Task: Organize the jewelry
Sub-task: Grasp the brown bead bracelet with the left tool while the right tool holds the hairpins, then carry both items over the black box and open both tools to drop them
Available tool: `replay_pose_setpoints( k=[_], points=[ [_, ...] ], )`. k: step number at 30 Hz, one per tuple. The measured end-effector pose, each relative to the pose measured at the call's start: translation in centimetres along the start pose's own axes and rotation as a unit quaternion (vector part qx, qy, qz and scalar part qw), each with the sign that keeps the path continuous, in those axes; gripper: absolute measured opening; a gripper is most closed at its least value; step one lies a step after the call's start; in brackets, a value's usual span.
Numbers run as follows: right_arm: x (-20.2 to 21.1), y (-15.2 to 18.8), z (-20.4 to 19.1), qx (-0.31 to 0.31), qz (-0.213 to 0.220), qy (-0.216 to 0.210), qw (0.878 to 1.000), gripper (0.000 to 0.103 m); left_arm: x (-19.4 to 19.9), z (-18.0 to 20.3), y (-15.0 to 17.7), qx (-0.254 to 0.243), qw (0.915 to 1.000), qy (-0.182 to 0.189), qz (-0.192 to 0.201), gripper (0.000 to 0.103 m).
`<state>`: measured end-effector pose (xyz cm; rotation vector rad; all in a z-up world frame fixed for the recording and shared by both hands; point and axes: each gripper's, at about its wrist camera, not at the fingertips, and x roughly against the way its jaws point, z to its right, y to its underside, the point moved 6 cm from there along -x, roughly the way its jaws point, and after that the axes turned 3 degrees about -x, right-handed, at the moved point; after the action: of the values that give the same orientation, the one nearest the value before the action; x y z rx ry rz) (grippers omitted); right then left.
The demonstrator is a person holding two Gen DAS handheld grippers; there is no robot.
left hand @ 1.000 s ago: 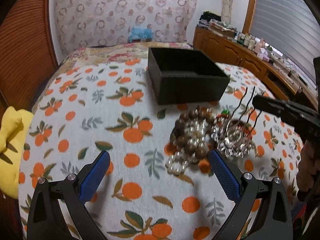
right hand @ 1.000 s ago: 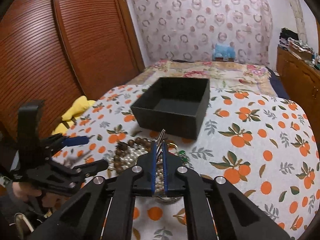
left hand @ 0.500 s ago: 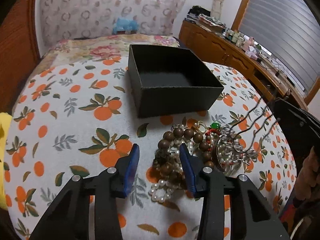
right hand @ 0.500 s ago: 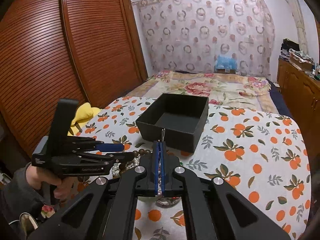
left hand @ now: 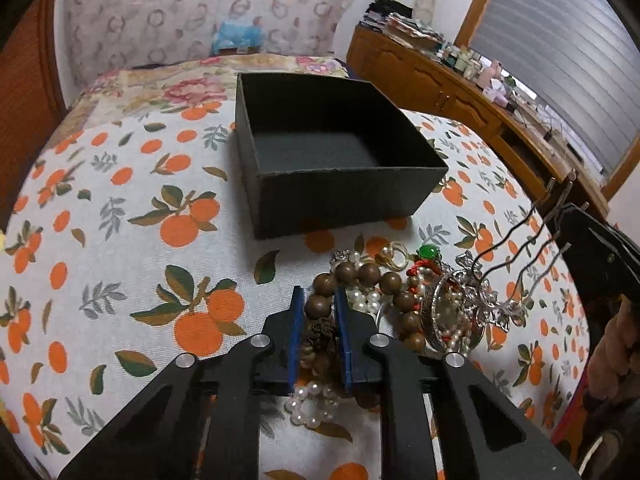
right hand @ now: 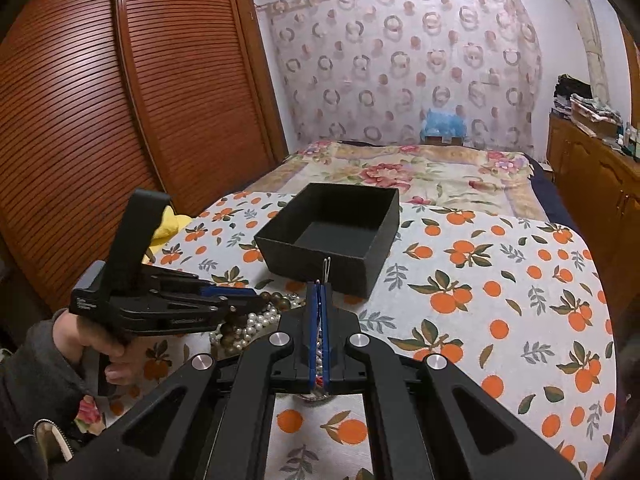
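With the left tongs (left hand: 318,308) pinched on the wooden bead bracelet (left hand: 362,280) in the pile at lower centre and the right tongs (right hand: 319,292) clamped on a silver hair comb (left hand: 516,264), pickup is under way; next, probably, lift both into the black box (left hand: 336,196) above.

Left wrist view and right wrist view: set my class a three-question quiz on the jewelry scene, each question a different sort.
1. True or false: the black box already holds jewelry.
2. What do the left gripper jaws close around? A) brown bead bracelet B) green stone ring C) pearl strand
3. Fill in: the right gripper holds a silver hair ____.

Key: 1 false; 2 A; 3 comb.
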<state>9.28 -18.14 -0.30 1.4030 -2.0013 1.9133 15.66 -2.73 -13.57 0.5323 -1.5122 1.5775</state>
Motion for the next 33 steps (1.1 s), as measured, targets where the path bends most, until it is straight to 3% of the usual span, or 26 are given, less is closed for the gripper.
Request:
replay_pose_setpoints(
  k=[17,33],
  points=[
    [0.1,-1.3,0.4,0.012,0.009,0.002,1.0,0.002,7.8,5.2,-4.0,-0.057,0.9922,-0.003,0.11,0.012],
    [-3.4,-9.2,0.9,0.034,0.036,-0.009,0.999,0.002,10.5,3.1,-9.7,-0.058,0.985,-0.028,0.16,0.012]
  ],
)
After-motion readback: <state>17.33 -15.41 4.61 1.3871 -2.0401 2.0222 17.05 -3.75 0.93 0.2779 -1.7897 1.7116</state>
